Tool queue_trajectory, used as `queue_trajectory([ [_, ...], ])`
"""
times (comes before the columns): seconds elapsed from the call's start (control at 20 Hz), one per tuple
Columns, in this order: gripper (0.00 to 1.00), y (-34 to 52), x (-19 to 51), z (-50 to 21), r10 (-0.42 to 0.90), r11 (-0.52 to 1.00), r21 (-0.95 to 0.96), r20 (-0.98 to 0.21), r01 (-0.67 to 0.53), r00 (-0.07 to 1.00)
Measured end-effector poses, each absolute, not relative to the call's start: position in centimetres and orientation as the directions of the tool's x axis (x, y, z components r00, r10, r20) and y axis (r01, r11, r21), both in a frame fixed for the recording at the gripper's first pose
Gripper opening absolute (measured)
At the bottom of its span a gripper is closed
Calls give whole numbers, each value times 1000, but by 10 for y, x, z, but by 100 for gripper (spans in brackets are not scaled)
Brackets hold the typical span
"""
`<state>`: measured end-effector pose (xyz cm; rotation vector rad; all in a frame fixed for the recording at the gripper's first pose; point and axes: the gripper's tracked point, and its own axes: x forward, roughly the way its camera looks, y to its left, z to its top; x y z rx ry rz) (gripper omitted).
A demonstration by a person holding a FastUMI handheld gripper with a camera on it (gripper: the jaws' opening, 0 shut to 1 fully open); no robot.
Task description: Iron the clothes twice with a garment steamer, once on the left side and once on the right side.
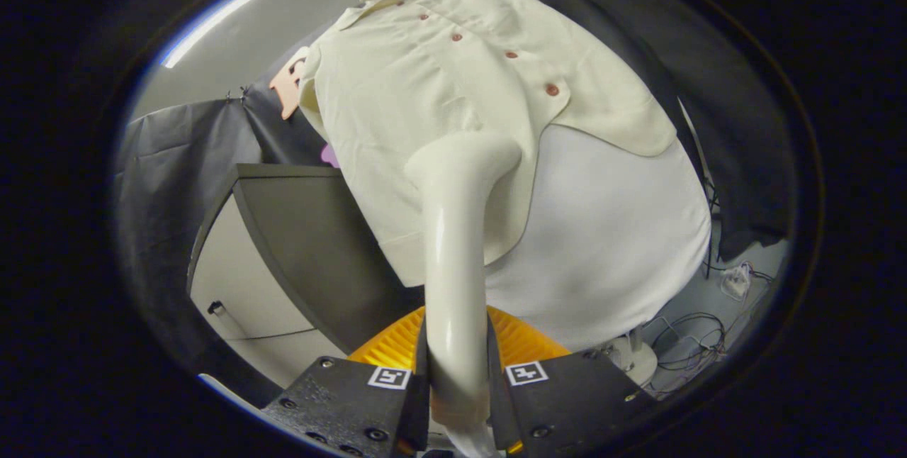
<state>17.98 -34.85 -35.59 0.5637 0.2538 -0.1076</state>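
Clamping the garment steamer point(453, 266) handle from both sides, gripper point(457, 391) fingers pressed against it. Steamer head sits against the cream shirt point(425, 103), on its lower front panel beside the button row; shirt hangs over a white board point(609, 231).

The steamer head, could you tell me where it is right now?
The steamer head presses on the cream shirt below its buttons, its handle clamped in the gripper.

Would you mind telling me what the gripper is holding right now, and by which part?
The gripper is shut on the garment steamer, both fingers clamping the lower part of its handle; its head rests against the shirt.
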Motion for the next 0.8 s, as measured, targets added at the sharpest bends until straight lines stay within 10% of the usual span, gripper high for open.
queue_trajectory([
  [0.8,33,-356,149,-301,-47,814,563,-180,142,983],
])
